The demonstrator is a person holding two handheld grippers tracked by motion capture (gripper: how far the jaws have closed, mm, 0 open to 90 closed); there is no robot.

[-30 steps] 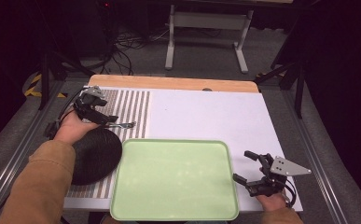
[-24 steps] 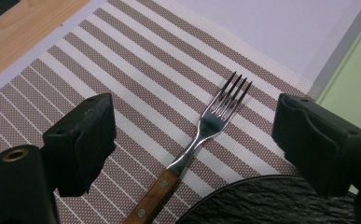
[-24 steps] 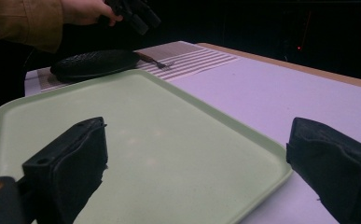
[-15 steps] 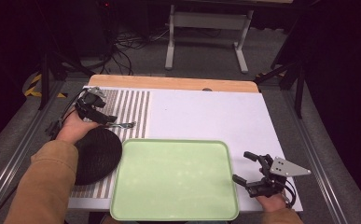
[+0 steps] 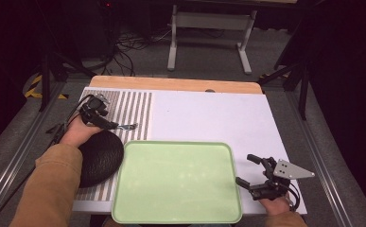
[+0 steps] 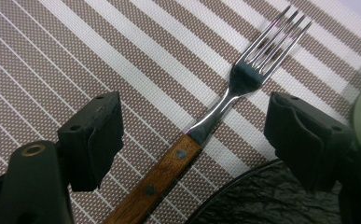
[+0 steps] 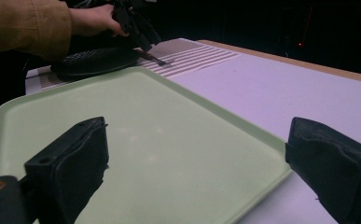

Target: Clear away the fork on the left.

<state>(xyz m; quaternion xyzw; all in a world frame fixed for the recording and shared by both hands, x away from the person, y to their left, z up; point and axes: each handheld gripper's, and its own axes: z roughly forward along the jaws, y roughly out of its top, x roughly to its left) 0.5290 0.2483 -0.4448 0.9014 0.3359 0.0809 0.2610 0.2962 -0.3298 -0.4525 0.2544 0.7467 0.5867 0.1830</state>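
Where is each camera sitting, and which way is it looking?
High view: above the person's side, looking forward and down on the white table; forearms, both hands and both grippers show.
Left gripper view: on the left gripper, looking down between its open jaws at the wooden-handled steel fork on the striped brown placemat.
Right gripper view: on the right gripper, looking low across the pale green plastic tray; its jaws and the far sleeve show.
Shared: the round black plate, fork and tray.
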